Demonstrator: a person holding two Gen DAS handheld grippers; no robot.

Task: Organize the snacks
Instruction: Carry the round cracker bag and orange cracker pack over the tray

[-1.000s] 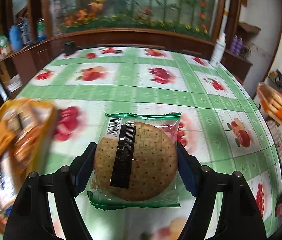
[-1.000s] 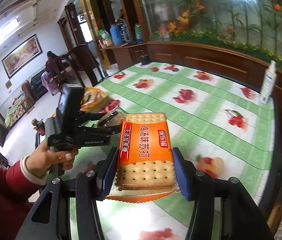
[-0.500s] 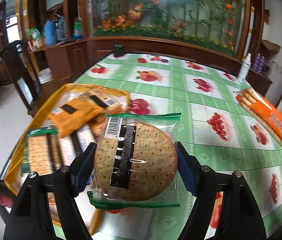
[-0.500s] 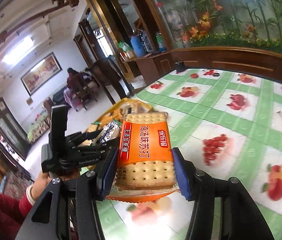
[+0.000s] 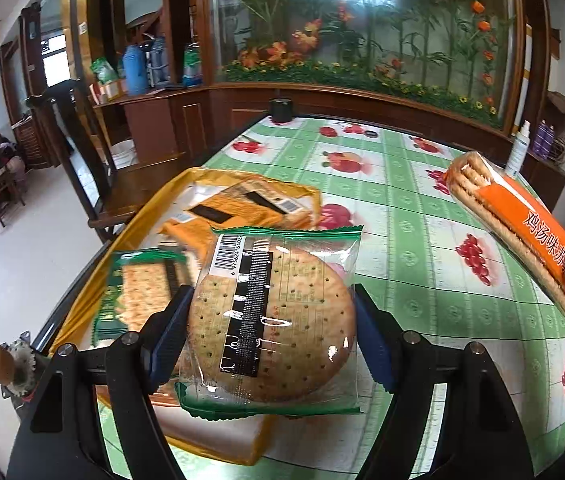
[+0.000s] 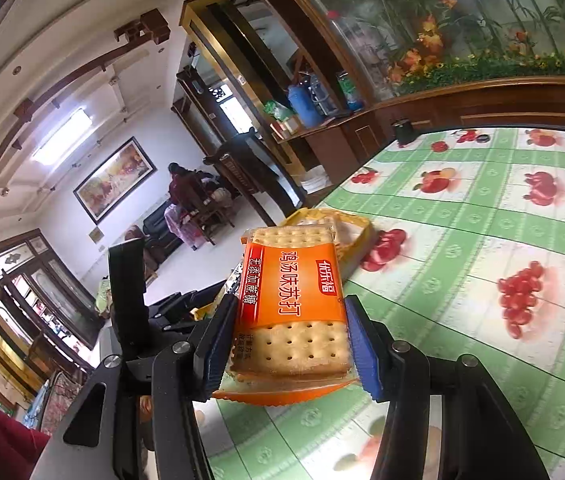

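Observation:
My left gripper [image 5: 270,328] is shut on a round biscuit in a clear green-edged wrapper [image 5: 270,320], held above the near right corner of a yellow tray [image 5: 82,304]. The tray holds an orange cracker pack [image 5: 238,208] and a green cracker pack [image 5: 142,284]. My right gripper [image 6: 288,340] is shut on an orange soda cracker pack [image 6: 290,300], held in the air to the right of the tray [image 6: 358,236]. That pack also shows at the right of the left wrist view [image 5: 522,232].
The table wears a green and white fruit-print cloth [image 5: 422,208]. A black cup [image 5: 281,110] and a white spray bottle [image 5: 519,152] stand at its far edge. A wooden chair [image 5: 94,168] stands left of the table. The left gripper's body [image 6: 138,312] shows left of the right one.
Both grippers have swung left with their packs. The yellow tray has come from the left edge to under and ahead of the left gripper. Both grips are unchanged.

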